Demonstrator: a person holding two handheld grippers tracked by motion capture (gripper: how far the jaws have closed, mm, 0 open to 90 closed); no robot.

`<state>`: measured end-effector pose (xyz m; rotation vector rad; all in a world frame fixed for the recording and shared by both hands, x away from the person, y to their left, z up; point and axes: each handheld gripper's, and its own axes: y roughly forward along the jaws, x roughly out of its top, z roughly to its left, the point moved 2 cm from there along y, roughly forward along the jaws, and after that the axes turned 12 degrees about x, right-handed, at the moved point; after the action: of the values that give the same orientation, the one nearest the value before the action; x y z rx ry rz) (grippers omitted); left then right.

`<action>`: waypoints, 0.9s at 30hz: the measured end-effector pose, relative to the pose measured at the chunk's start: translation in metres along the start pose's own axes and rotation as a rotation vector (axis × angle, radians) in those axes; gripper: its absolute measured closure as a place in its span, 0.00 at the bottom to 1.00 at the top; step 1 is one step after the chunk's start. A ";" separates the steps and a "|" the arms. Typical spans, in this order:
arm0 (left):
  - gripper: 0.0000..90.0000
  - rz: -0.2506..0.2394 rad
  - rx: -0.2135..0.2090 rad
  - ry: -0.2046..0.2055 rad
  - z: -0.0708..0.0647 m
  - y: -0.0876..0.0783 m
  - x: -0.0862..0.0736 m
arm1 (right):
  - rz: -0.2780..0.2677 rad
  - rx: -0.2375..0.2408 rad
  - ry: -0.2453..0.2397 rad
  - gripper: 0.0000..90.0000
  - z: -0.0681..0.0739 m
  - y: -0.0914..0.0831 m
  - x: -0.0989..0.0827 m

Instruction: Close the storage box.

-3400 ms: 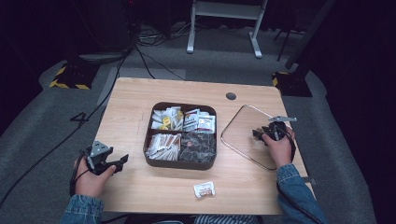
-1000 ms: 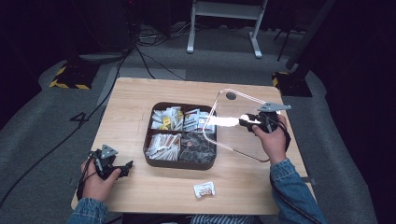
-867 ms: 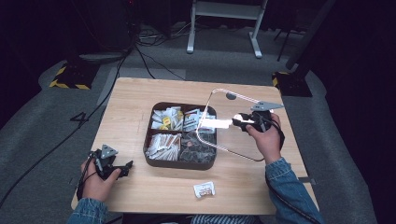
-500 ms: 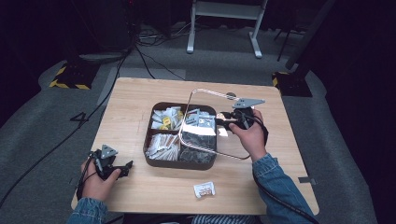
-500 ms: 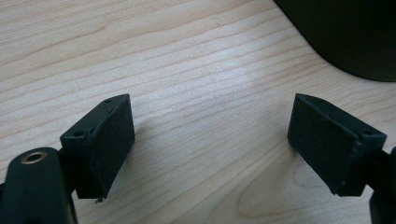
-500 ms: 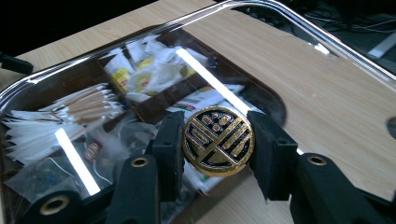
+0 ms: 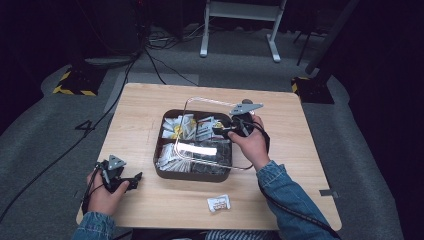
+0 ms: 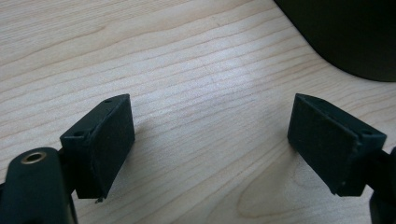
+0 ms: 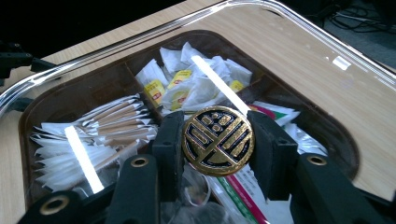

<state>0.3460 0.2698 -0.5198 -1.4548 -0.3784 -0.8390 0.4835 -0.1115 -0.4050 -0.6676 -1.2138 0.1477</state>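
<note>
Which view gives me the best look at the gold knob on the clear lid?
The right gripper view: the knob sits close up between the right gripper jaws, pattern sharp. The high view has the lid over the tray, the knob hidden by the hand.

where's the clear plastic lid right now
The clear plastic lid hangs tilted over the dark brown compartment tray at the table's centre, held by its round gold knob in the right gripper.
</note>
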 end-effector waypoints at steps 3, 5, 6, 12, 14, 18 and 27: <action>0.17 0.000 0.000 0.000 0.000 0.000 0.000 | 0.002 0.011 -0.009 0.65 0.002 0.010 0.001; 0.17 0.000 0.000 0.000 0.000 0.000 0.000 | 0.007 0.021 -0.013 0.65 0.003 0.017 0.002; 0.17 0.000 0.000 0.000 0.000 0.000 0.000 | 0.013 0.024 -0.015 0.65 0.004 0.020 0.002; 0.17 0.000 0.000 0.000 0.000 0.000 0.000 | 0.033 0.037 -0.027 0.65 0.009 0.040 0.005; 0.17 0.000 0.000 0.000 0.000 0.000 0.000 | 0.039 0.040 -0.028 0.65 0.011 0.046 0.005; 0.17 0.000 0.000 0.000 0.000 0.000 0.000 | 0.051 0.046 -0.028 0.65 0.012 0.056 0.004; 0.17 0.000 0.000 0.000 0.000 0.000 0.000 | 0.067 0.044 -0.020 0.65 0.014 0.074 0.001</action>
<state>0.3460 0.2698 -0.5198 -1.4551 -0.3781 -0.8389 0.4893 -0.0468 -0.4419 -0.6706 -1.2047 0.2370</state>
